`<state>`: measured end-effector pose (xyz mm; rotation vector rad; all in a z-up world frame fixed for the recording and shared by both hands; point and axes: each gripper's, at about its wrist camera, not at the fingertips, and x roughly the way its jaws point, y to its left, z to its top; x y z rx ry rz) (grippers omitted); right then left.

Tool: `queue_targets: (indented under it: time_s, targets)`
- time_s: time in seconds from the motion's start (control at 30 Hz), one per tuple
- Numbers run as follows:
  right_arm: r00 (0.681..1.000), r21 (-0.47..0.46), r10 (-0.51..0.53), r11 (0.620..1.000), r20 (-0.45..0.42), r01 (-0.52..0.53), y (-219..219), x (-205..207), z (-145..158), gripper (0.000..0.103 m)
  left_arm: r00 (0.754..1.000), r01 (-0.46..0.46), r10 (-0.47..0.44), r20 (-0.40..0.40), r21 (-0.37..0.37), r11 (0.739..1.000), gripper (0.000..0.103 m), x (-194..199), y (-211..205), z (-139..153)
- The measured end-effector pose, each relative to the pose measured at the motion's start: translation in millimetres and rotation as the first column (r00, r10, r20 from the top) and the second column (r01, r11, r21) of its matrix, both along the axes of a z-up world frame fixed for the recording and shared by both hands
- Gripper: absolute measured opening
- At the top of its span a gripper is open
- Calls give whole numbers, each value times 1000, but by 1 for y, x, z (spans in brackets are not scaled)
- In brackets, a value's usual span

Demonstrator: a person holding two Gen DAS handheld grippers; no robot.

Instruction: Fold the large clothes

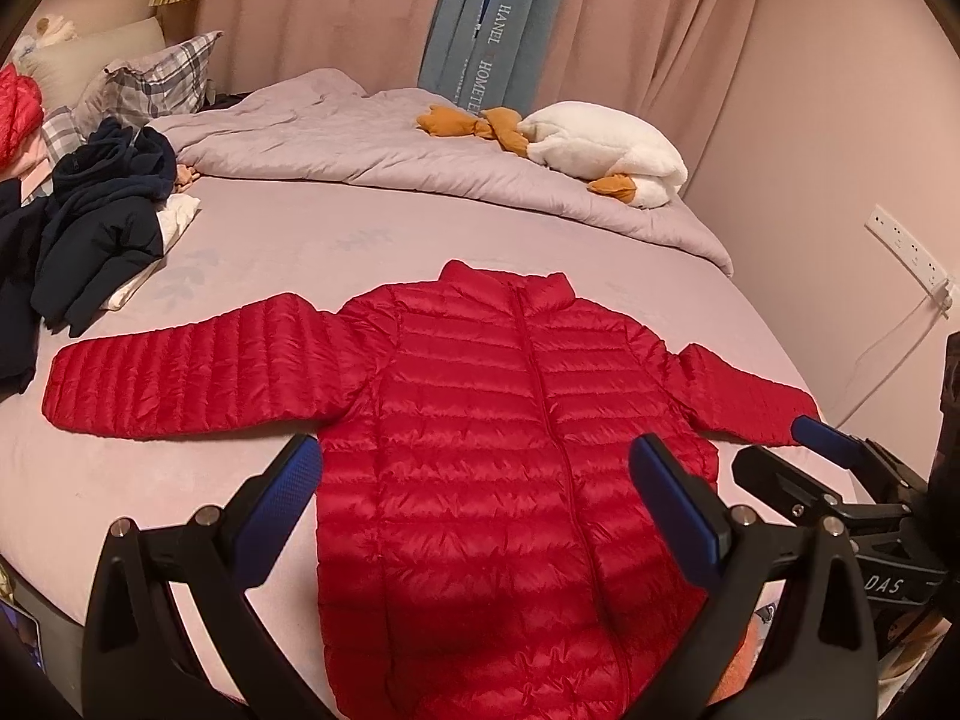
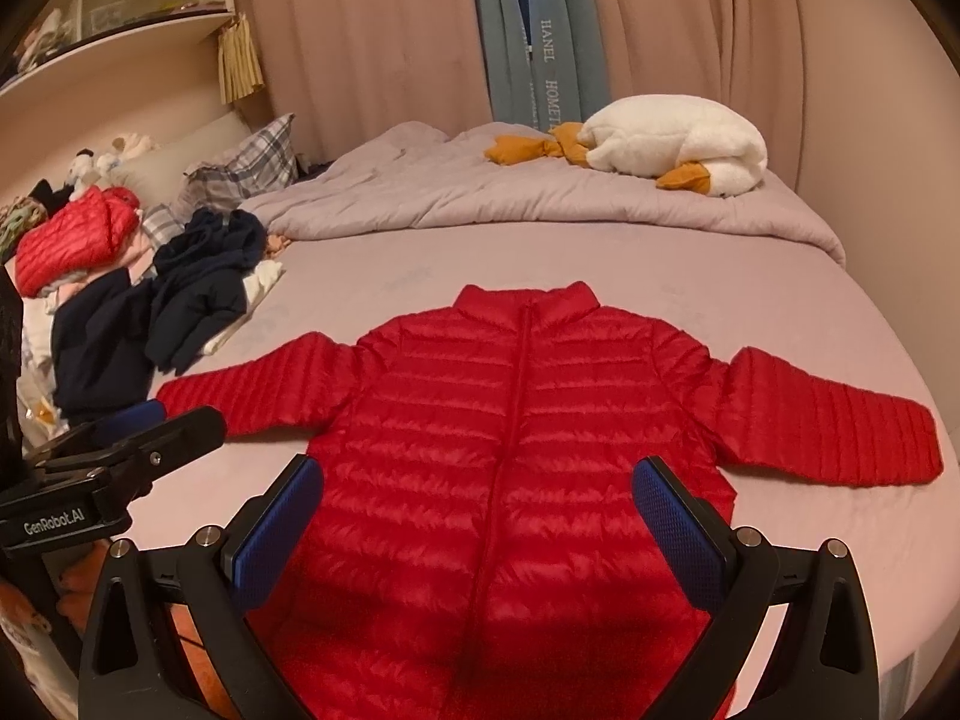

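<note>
While the bed stretches out ahead of both claws, the red jacket lies flat just beyond them, sleeves spread; the left gripper and right gripper hover above its hem, jaws apart and empty.

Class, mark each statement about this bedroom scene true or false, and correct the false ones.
1. The red jacket lies flat on the bed with both sleeves spread out. True.
2. The left gripper is clamped on a sleeve. False: it is open, holding nothing.
3. A white plush goose lies on the quilt. True.
4. The jacket's front is unzipped and open. False: it is closed.
5. The right gripper is open. True.
</note>
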<state>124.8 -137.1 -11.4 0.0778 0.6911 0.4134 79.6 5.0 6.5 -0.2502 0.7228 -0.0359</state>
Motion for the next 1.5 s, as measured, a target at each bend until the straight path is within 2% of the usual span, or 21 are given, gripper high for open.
queue_targets:
  time_s: [0.53, 1.5]
  targets:
    - [1000, 8, 5, 1000, 9, -5, -1, 1, -1, 103, 1000, 26, -26, 2, -5, 1000, 102, 2, -6, -1]
    - [1000, 15, -2, 1000, -7, 2, 1, 3, -2, 101, 1000, 6, -6, -13, -11, 1000, 102, 5, 3, -7]
